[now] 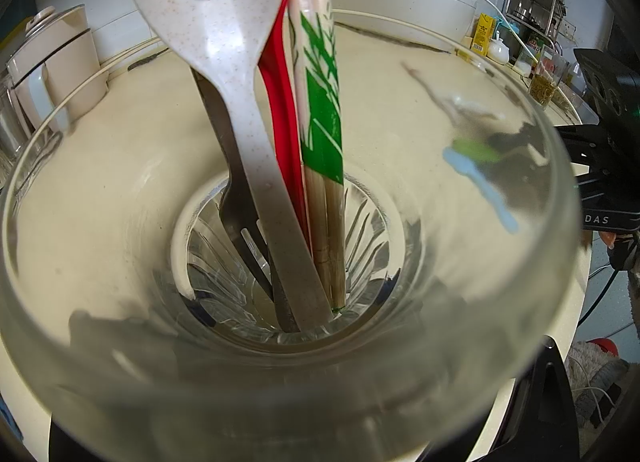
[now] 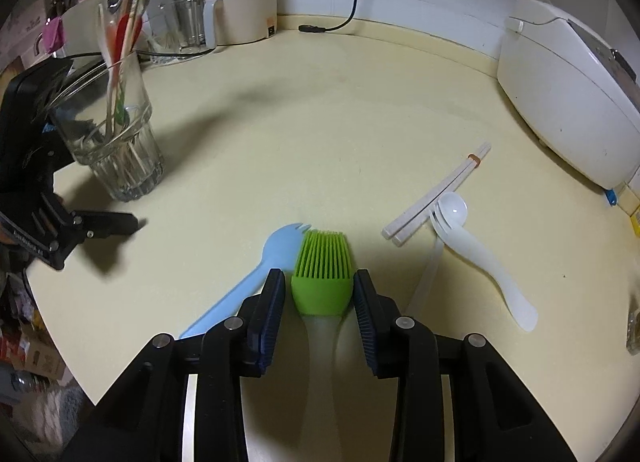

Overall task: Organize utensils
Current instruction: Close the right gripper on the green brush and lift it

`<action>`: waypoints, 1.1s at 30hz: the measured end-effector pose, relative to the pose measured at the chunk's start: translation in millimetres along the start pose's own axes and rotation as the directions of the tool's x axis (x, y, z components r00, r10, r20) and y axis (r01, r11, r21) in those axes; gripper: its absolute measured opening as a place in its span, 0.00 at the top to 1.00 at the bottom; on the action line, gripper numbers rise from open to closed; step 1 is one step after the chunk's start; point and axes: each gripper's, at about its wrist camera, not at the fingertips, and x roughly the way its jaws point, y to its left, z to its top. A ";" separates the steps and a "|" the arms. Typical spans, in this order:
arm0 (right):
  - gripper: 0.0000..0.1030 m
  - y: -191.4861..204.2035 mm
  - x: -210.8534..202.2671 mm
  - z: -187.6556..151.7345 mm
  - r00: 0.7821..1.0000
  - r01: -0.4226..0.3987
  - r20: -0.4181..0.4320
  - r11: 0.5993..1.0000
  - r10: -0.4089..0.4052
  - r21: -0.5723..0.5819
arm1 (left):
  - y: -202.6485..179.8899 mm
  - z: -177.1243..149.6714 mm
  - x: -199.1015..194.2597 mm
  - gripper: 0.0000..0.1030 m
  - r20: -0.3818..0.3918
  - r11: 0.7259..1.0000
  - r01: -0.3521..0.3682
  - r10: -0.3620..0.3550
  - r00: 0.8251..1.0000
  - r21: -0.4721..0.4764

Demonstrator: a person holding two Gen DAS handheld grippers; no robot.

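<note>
Glass (image 1: 520,190) fills the left wrist view, rim right up against the lens, and it already holds a speckled spoon (image 1: 208,22), a metal fork (image 1: 236,198), something red (image 1: 280,102) and wrapped chopsticks (image 1: 320,110). So a good chunk is sorted. Left gripper's fingers are hidden behind the glass here.

Right wrist view: right gripper (image 2: 320,294) tilts down at the bench (image 2: 320,122), with the green brush (image 2: 322,278) lying between its pads. Small gaps show on both sides, so it's not clamped, jaws parted around the brush head. Blue spork (image 2: 256,270) lies just beside the brush. Loose chopsticks (image 2: 436,194) and white spoons (image 2: 472,246) are still out too, looks like two or three spoons stacked, hard to tell. Left gripper (image 2: 100,190) sits far left, spread wide around the glass; can't say if it's actually squeezing it.
</note>
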 end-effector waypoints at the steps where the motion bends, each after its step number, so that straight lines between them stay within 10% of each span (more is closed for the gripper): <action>1: 0.66 0.9 0.2 0.7 1.000 0.002 0.000 1.000 -0.002 -0.001 | 0.1 -0.1 0.0 0.04 0.000 1.000 0.000 0.000 1.000 0.000; 14: 0.70 0.3 -32.8 11.0 0.989 -0.013 0.149 0.997 0.001 0.078 | 0.0 0.1 0.0 0.04 0.000 1.000 0.000 0.000 1.000 0.000; 24: 0.70 -2.0 -101.0 26.7 0.911 -0.140 0.407 0.977 0.063 0.162 | 0.1 0.1 0.1 0.04 0.000 1.000 0.000 0.000 1.000 0.000; 33: 0.70 5.0 -115.9 32.2 0.882 -0.178 0.465 0.968 0.077 0.177 | 0.1 0.1 0.0 0.04 0.000 1.000 0.000 0.000 1.000 0.000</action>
